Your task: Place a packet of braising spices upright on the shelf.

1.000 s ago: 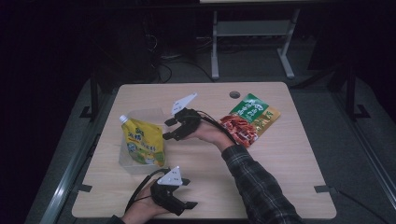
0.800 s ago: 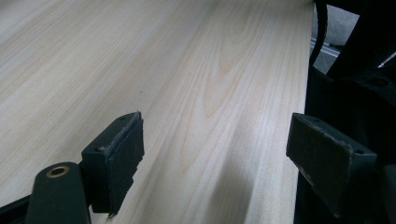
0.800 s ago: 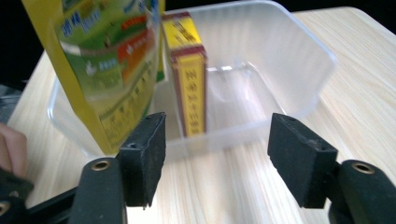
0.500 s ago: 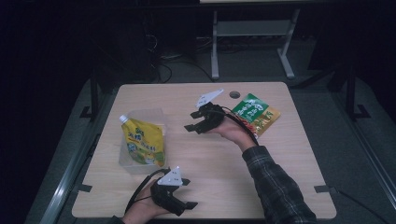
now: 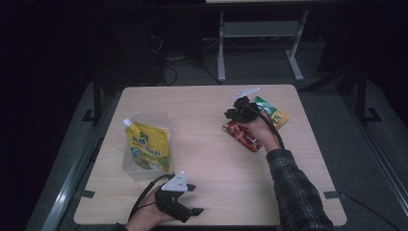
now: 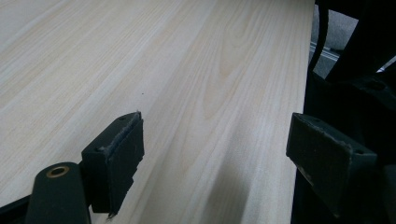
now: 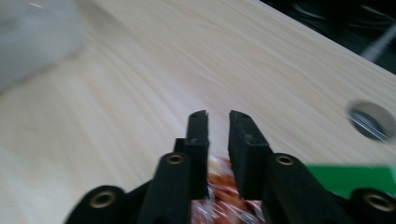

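A red snack packet point(image 5: 243, 134) lies on the wooden table point(image 5: 207, 159) at the right, partly on a green packet point(image 5: 269, 111). My right gripper point(image 5: 230, 113) hovers over the red packet's far end. Its jaws have just been closing. In the right gripper view my right gripper point(image 7: 218, 116) shows only a narrow gap with nothing in it, and the red packet point(image 7: 219, 200) lies under the jaws. My left gripper point(image 5: 195, 198) rests near the table's front edge. My left gripper point(image 6: 215, 149) stands wide open over bare wood.
A yellow spouted pouch point(image 5: 146, 147) leans in a clear plastic container point(image 5: 144, 120) at the table's left. A round cable hole point(image 7: 371, 119) is in the tabletop beside the green packet point(image 7: 359, 179). A grey metal frame point(image 5: 260, 33) stands on the floor beyond the table.
My right gripper has travelled from beside the pouch container rightward to the red packet, and its jaws have narrowed. The left hand has stayed in place.
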A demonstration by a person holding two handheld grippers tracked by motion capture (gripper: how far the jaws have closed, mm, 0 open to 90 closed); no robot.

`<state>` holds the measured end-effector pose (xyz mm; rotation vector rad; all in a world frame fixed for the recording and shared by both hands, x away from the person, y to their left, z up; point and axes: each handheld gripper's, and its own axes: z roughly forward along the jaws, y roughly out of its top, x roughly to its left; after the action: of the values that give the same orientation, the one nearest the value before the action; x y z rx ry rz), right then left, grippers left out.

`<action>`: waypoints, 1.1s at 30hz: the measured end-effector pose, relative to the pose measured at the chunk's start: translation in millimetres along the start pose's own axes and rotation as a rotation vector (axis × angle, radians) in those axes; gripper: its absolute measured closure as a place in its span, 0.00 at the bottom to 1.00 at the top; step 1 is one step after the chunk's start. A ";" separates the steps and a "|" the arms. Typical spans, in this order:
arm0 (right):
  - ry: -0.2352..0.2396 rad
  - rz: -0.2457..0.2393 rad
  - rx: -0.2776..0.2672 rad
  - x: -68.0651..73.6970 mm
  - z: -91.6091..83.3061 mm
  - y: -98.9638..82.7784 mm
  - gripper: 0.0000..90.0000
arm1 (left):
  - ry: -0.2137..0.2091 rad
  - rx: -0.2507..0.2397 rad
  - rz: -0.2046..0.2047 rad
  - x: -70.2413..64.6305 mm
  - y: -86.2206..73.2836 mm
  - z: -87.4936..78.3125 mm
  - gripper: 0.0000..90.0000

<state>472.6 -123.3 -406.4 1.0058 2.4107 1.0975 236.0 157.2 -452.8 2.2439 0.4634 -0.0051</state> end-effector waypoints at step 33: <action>-0.506 0.378 0.088 -129.3 12.8 -74.4 1.00 | -0.018 -0.001 -0.017 1.7 -0.5 -0.3 0.21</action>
<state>535.6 -242.2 -472.1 1.5945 1.9190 0.7231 237.3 158.3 -453.2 2.2365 0.4730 -0.0342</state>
